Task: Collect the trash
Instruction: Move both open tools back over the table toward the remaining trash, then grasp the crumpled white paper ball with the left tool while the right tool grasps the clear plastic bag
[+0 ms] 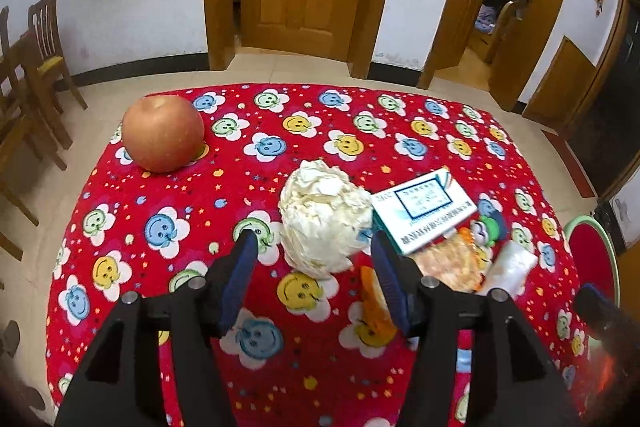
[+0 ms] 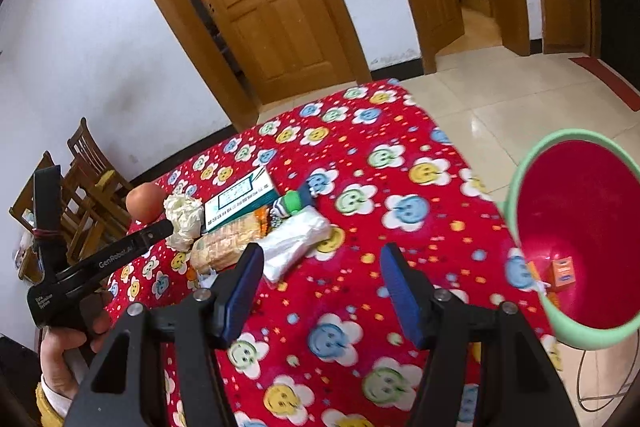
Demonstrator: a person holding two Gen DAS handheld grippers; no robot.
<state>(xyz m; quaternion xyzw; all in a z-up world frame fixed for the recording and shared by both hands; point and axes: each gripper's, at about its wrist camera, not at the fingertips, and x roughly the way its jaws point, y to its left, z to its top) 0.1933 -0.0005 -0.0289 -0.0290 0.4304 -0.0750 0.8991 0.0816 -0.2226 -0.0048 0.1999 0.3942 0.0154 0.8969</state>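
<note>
A crumpled white paper ball [image 1: 324, 217] lies on the red smiley tablecloth [image 1: 200, 195]. My left gripper [image 1: 314, 247] is open, its blue fingers on either side of the ball's near part, not closed on it. The ball also shows in the right wrist view [image 2: 183, 217]. My right gripper [image 2: 320, 259] is open and empty above the cloth [image 2: 360, 163], near a clear plastic bag [image 2: 294, 241]. A green-rimmed red bin [image 2: 576, 227] stands off the table's right side with an orange box [image 2: 563, 273] inside.
An apple [image 1: 163, 133] sits at the far left of the table. A white-and-teal box [image 1: 424, 209], a snack packet [image 1: 452, 261], a plastic bag [image 1: 510, 267], an orange peel [image 1: 374, 307] and a small toy [image 1: 486, 227] lie right of the ball. Wooden chairs [image 1: 32, 75] stand left.
</note>
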